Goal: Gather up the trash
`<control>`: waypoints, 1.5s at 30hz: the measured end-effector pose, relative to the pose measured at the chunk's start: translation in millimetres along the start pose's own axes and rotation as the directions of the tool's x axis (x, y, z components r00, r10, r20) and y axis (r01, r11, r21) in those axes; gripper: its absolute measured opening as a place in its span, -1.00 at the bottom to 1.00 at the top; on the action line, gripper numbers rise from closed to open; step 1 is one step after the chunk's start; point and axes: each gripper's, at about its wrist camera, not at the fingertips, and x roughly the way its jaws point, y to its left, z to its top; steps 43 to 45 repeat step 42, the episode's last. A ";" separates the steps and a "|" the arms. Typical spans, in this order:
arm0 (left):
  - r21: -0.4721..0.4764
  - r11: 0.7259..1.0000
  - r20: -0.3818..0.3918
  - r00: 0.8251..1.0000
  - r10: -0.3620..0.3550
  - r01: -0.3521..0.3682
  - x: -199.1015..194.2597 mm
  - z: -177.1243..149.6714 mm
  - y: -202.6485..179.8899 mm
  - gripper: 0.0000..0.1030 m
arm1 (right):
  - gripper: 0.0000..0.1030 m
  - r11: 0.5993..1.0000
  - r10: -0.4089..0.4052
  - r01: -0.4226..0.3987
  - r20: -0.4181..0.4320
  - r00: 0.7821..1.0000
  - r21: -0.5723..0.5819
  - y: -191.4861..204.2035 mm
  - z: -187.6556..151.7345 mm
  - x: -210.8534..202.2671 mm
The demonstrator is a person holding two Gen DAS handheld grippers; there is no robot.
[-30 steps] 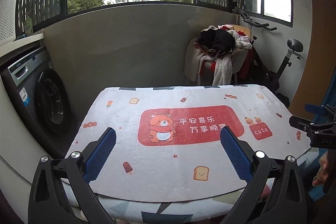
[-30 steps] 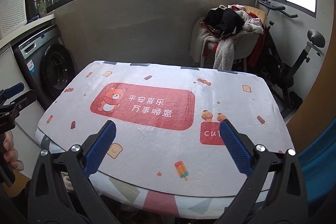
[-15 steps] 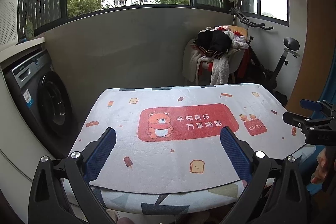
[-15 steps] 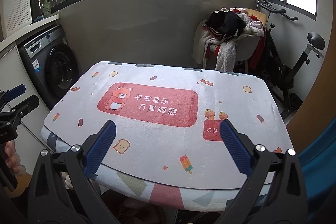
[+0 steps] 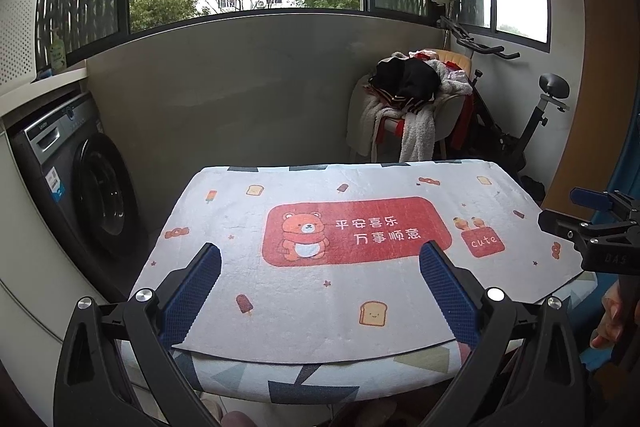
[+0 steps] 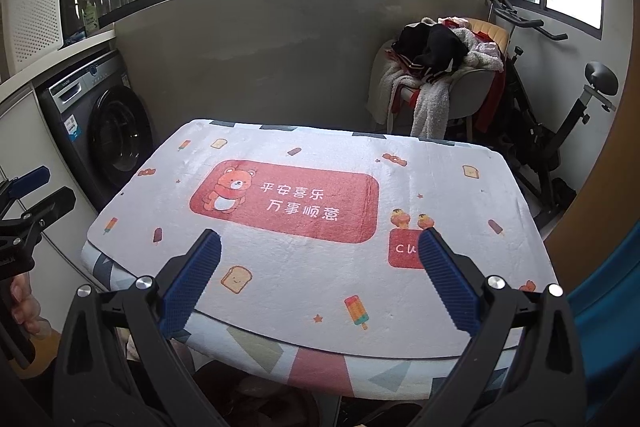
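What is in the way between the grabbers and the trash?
No trash shows in either view, so nothing can be judged as blocking it. Both the left gripper and the right gripper hang open and hold nothing over the near edge of the bear-print mat, which carries only its printed pictures.

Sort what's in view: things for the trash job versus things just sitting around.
For the job: left claw, open; right claw, open. No trash shows on the mat.

Just around: washing machine, chair piled with clothes, exercise bike.
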 end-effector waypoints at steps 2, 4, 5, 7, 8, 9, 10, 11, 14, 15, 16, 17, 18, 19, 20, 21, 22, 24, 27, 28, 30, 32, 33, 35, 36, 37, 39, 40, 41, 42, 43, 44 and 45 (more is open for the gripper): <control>0.000 1.000 0.000 1.000 0.001 -0.001 -1.2 -0.8 0.6 0.89 | 0.89 1.000 0.000 0.000 0.000 1.000 0.000 0.1 0.0 -0.7; 0.001 1.000 -0.001 1.000 0.003 -0.003 -2.0 -1.3 0.6 0.89 | 0.89 1.000 0.000 0.000 0.000 1.000 0.000 0.1 0.0 -0.7; 0.001 1.000 -0.001 1.000 0.004 -0.004 -2.4 -1.5 0.7 0.89 | 0.89 1.000 0.000 0.000 0.000 1.000 0.001 0.1 0.0 -0.7; 0.001 1.000 -0.002 1.000 0.003 -0.003 -2.5 -1.6 0.9 0.89 | 0.89 1.000 0.002 -0.002 0.000 1.000 0.002 -0.2 -0.2 -1.7; 0.001 1.000 -0.002 1.000 0.003 -0.003 -2.1 -1.5 0.7 0.89 | 0.89 1.000 0.002 -0.002 -0.001 1.000 0.003 0.3 -0.4 -2.3; 0.000 1.000 -0.003 1.000 0.004 -0.004 -2.4 -1.7 0.9 0.89 | 0.89 1.000 0.001 -0.001 -0.001 1.000 0.004 1.1 -0.5 -2.7; -0.001 1.000 -0.003 1.000 0.003 -0.003 -2.5 -1.8 0.9 0.89 | 0.89 1.000 0.002 -0.002 -0.001 1.000 0.004 1.4 -0.7 -3.0; -0.001 1.000 -0.004 1.000 0.003 -0.003 -2.6 -2.5 1.2 0.89 | 0.89 1.000 0.002 -0.002 -0.002 1.000 0.004 1.2 -1.0 -3.4; -0.002 1.000 -0.007 1.000 0.003 -0.003 -3.1 -4.2 2.2 0.89 | 0.89 1.000 0.001 -0.001 -0.002 1.000 0.003 0.2 -0.8 -2.8; -0.002 1.000 -0.008 1.000 0.003 -0.003 -2.9 -4.6 2.6 0.89 | 0.89 1.000 0.002 -0.002 -0.003 1.000 0.004 0.2 -1.0 -2.8; -0.003 1.000 -0.010 1.000 0.002 -0.002 -2.1 -4.6 2.7 0.89 | 0.89 1.000 0.003 -0.003 -0.005 1.000 0.004 -0.1 -1.7 -2.6; -0.002 1.000 -0.012 1.000 0.001 -0.002 -1.4 -4.1 3.5 0.89 | 0.89 1.000 0.003 -0.003 -0.006 1.000 0.004 0.5 -2.0 -2.8; -0.002 1.000 -0.012 1.000 0.003 -0.003 -1.5 -4.5 3.7 0.89 | 0.89 1.000 0.003 -0.003 -0.008 1.000 0.004 -0.6 -2.3 -1.7; -0.001 1.000 -0.012 1.000 0.002 -0.002 -1.8 -5.1 3.8 0.89 | 0.89 1.000 0.004 -0.004 -0.009 1.000 0.006 -0.4 -3.2 -1.5; -0.001 1.000 -0.009 1.000 -0.001 0.001 -2.0 -5.3 3.8 0.88 | 0.89 1.000 0.004 -0.004 -0.010 1.000 0.007 -0.3 -3.6 -1.6; -0.002 1.000 -0.006 1.000 -0.002 0.002 -2.5 -5.6 4.1 0.89 | 0.89 1.000 0.004 -0.004 -0.010 1.000 0.007 -0.1 -4.1 -2.0; -0.004 1.000 -0.006 1.000 0.000 0.000 -2.9 -5.8 4.7 0.88 | 0.89 1.000 0.004 -0.004 -0.010 1.000 0.007 0.1 -4.3 -2.3; -0.008 1.000 -0.010 1.000 0.007 -0.007 -2.2 -4.9 4.8 0.88 | 0.89 1.000 0.005 -0.005 -0.010 1.000 0.007 -0.1 -4.2 -2.1; -0.008 1.000 -0.015 1.000 0.006 -0.006 -1.2 -4.4 3.4 0.88 | 0.89 1.000 0.004 -0.004 -0.010 1.000 0.006 -0.1 -4.2 -2.1; -0.003 1.000 -0.013 1.000 0.011 -0.011 -1.5 -4.9 2.4 0.89 | 0.89 1.000 0.004 -0.004 -0.011 1.000 0.007 -0.1 -4.3 -2.2; 0.009 1.000 -0.008 1.000 0.011 -0.011 -2.1 -6.3 0.0 0.88 | 0.89 1.000 0.005 -0.005 -0.009 1.000 0.007 -0.1 -4.1 -2.2; 0.011 1.000 0.009 1.000 0.029 -0.029 -4.4 -8.5 -1.7 0.88 | 0.89 1.000 0.004 -0.004 -0.010 1.000 0.007 -0.3 -3.9 -2.1; 0.013 0.999 0.013 0.999 0.030 -0.030 -5.1 -8.8 -1.7 0.89 | 0.89 1.000 0.005 -0.005 -0.009 1.000 0.007 -0.2 -4.0 -2.2; 0.011 1.000 0.007 1.000 0.025 -0.025 -4.9 -8.7 -1.8 0.89 | 0.89 1.000 0.004 -0.004 -0.010 1.000 0.007 0.1 -4.2 -2.3; 0.011 1.000 0.003 1.000 0.028 -0.028 -4.6 -8.6 -1.9 0.89 | 0.89 1.000 0.004 -0.004 -0.010 1.000 0.007 -0.2 -4.0 -2.2; 0.011 0.999 0.002 0.999 0.034 -0.034 -4.7 -8.6 -1.8 0.88 | 0.89 1.000 0.004 -0.004 -0.010 1.000 0.007 -0.3 -3.9 -2.0; 0.011 0.999 0.002 0.999 0.034 -0.034 -5.0 -8.7 -1.7 0.88 | 0.89 1.000 0.004 -0.004 -0.010 1.000 0.007 -0.3 -4.0 -2.1; 0.011 0.999 0.004 0.999 0.035 -0.035 -5.6 -8.6 -1.6 0.89 | 0.89 1.000 0.004 -0.004 -0.011 1.000 0.007 -0.4 -3.9 -2.0; 0.010 0.999 0.009 0.999 0.040 -0.040 -6.7 -8.9 -1.2 0.88 | 0.89 1.000 0.005 -0.005 -0.011 1.000 0.007 -0.7 -4.3 -1.7; 0.009 0.999 0.015 0.999 0.043 -0.044 -7.8 -9.1 -0.9 0.88 | 0.89 1.000 0.005 -0.005 -0.010 1.000 0.007 -0.5 -4.4 -1.8; 0.009 0.999 0.015 0.999 0.043 -0.044 -7.8 -9.1 -0.9 0.88 | 0.89 1.000 0.005 -0.005 -0.010 1.000 0.007 -0.5 -4.4 -1.8; 0.009 0.999 0.015 0.999 0.043 -0.044 -7.8 -9.1 -0.9 0.88 | 0.89 1.000 0.005 -0.005 -0.010 1.000 0.007 -0.5 -4.4 -1.8; 0.009 0.999 0.015 0.999 0.043 -0.044 -7.8 -9.1 -0.9 0.88 | 0.89 1.000 0.005 -0.005 -0.010 1.000 0.007 -0.5 -4.4 -1.8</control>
